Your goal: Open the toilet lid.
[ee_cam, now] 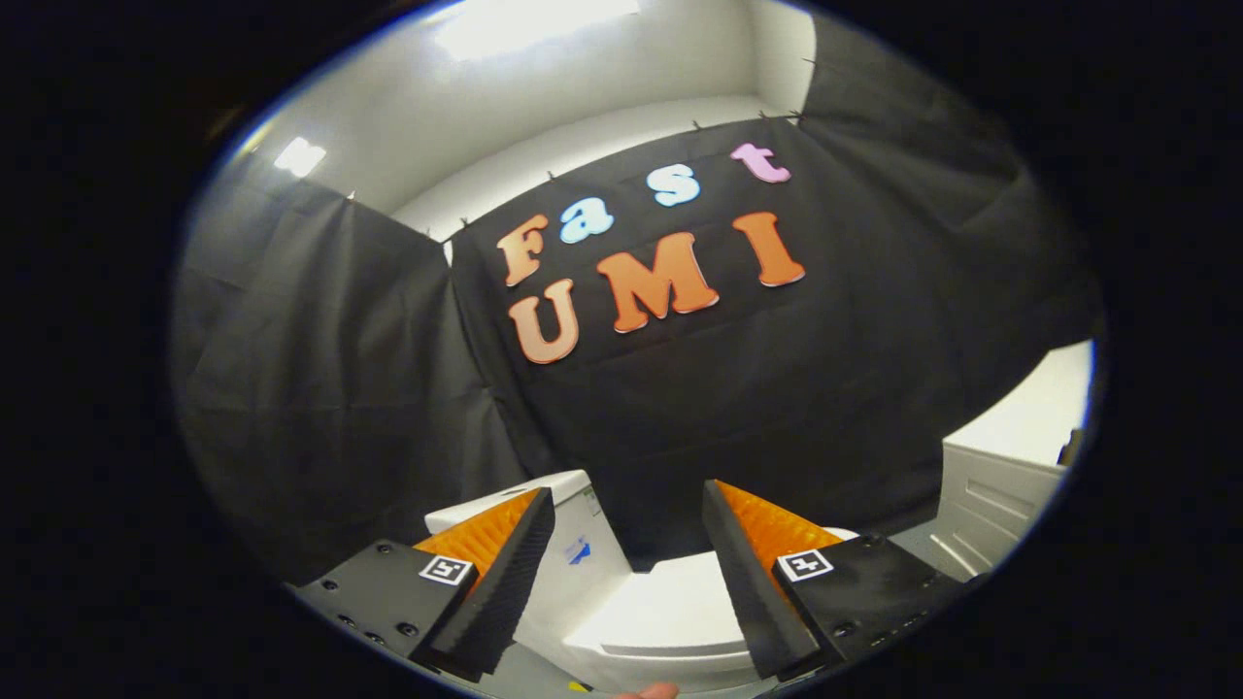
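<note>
A white toilet sits low ahead of my gripper [629,505]. Its closed lid [670,607] shows between and below the two fingers, flat and pale. The white tank [573,544] rises behind the lid, close to the left finger, with a small blue mark on its side. My gripper is open, the two fingers spread wide apart with nothing between them. It hovers above the lid and touches nothing. A fingertip of a person's hand [649,691] peeks in below the lid's front edge.
Black cloth walls [340,388] close the booth behind and to the left of the toilet. A white cabinet with panelled fronts [991,495] stands to the right, beyond the right finger. White room walls rise above the cloth.
</note>
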Demonstrator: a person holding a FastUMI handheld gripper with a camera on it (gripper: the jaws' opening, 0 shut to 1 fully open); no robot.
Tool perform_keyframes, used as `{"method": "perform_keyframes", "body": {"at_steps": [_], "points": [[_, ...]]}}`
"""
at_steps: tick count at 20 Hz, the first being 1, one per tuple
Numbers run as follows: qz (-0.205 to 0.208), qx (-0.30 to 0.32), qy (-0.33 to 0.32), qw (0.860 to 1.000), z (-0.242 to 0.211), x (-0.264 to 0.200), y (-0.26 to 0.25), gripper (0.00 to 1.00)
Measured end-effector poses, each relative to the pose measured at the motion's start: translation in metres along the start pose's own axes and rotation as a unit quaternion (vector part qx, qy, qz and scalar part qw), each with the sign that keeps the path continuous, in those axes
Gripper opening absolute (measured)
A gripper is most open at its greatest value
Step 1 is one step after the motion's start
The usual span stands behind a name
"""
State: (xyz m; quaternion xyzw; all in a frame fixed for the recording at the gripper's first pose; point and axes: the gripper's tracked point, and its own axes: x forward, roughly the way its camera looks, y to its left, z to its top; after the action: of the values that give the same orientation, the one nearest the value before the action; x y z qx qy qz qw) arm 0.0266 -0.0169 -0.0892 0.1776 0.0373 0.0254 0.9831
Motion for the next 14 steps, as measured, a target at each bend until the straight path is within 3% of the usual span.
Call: {"method": "perform_keyframes", "body": {"at_steps": [5, 14], "points": [[-0.042, 0.105, 0.021, 0.993, -0.065, 0.014, -0.064, 0.98], [-0.114, 0.265, 0.038, 0.957, -0.169, 0.006, -0.168, 0.97]]}}
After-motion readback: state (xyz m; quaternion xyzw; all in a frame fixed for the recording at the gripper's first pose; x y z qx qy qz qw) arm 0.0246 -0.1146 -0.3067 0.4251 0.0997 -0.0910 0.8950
